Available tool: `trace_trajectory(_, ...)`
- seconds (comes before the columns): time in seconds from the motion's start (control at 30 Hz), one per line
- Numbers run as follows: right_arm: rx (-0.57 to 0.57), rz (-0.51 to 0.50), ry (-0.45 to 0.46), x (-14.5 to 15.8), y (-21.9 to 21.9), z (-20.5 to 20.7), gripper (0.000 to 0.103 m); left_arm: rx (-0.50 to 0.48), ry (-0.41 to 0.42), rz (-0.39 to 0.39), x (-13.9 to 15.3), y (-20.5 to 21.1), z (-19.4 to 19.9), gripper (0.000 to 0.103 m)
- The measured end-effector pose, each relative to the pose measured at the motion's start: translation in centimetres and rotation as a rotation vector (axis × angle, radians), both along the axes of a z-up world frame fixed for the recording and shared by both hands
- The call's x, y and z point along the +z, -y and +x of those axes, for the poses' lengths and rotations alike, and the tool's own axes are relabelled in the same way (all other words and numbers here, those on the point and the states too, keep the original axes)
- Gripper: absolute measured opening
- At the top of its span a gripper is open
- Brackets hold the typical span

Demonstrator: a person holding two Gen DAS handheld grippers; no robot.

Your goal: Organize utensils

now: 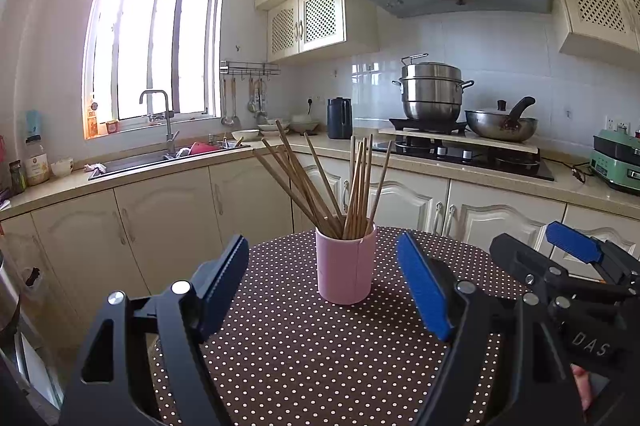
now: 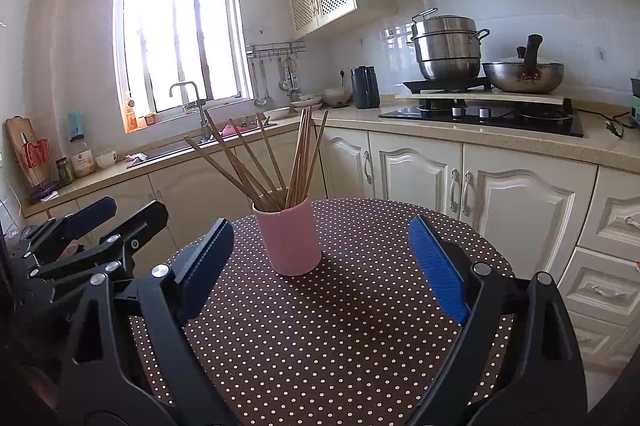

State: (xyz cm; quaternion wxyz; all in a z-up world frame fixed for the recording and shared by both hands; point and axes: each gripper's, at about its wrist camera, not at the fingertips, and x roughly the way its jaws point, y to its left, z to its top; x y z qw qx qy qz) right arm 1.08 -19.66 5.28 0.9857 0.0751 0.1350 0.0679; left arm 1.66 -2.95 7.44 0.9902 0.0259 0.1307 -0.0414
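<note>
Legible text: "DAS" in white on the right gripper [image 1: 576,250] body, seen in left wrist view. Hood lettering too small to read.

Pink cup [image 1: 345,268] stands upright, approx. centre of round table w/ dotted cloth [image 1: 304,346]. Wooden chopsticks [image 1: 320,182] stand in the cup, long axes near vertical, tips up; one group fans toward the window side, the other nearly straight.

Left gripper [image 1: 324,286]: jaws apart, nothing between pads, cup just ahead. Right gripper: jaws apart, empty.

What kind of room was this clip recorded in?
A home kitchen, most likely: a sink under the window, a gas hob carrying a steamer pot, and cream cabinets along the counter.
</note>
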Motion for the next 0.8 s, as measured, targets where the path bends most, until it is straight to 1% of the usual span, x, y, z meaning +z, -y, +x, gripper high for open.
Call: trace_trajectory(0.8,0.001,-0.002,0.002,-0.03,0.02,-0.27,0.088,-0.002,0.0,-0.006,-0.03,0.26,-0.16,0.076)
